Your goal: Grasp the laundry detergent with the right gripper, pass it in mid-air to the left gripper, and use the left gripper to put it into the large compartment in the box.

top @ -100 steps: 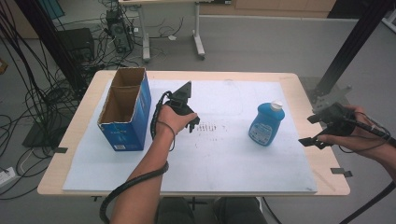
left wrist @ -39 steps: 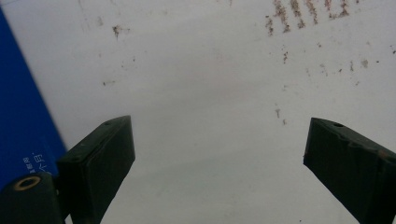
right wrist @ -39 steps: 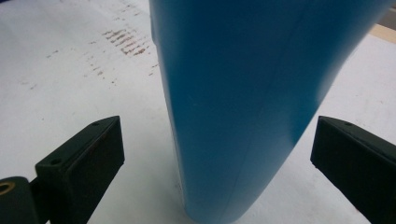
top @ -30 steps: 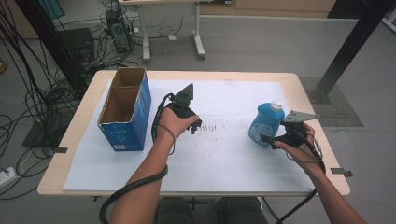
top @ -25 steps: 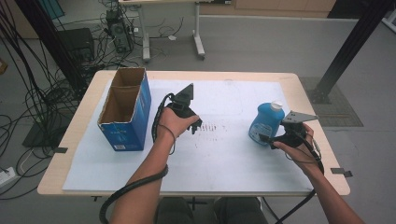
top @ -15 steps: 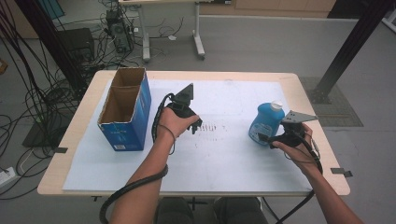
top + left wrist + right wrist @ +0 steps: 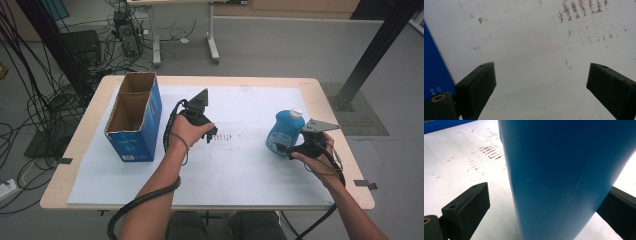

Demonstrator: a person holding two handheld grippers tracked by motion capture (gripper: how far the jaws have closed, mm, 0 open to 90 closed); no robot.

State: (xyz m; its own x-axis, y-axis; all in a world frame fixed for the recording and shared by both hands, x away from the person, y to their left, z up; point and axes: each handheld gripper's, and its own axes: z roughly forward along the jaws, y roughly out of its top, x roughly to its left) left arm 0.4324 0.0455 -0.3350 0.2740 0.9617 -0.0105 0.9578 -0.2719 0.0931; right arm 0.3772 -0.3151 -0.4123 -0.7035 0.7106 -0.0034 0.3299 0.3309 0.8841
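A person sat at a table point(image 7: 80, 150) covered with a white sheet point(image 7: 240, 175), a two-jaw gripper in each hand.

A blue bottle point(image 7: 284, 131) with a white cap point(image 7: 296, 113) stood upright on the sheet toward the right. Its contents could not be made out. The right gripper point(image 7: 284, 148) was at the bottom part of the bottle. In the right gripper view, the bottle point(image 7: 564, 177) stood between the two spread jaws: the jaw on that view's left was clear of it, with white sheet showing in the gap, and the other sat just beside or against the bottle's edge; contact there could not be told.

An open blue box point(image 7: 134, 119) stood on the left of the sheet. Its brown inside looked empty as far as could be seen.

The left gripper point(image 7: 212, 134) rested near the middle of the sheet, between box and bottle, well apart from the bottle. In the left gripper view its jaws were spread wide over the stained sheet point(image 7: 536, 62), with nothing between them; a blue edge of the box point(image 7: 434, 77) showed just beside one jaw.
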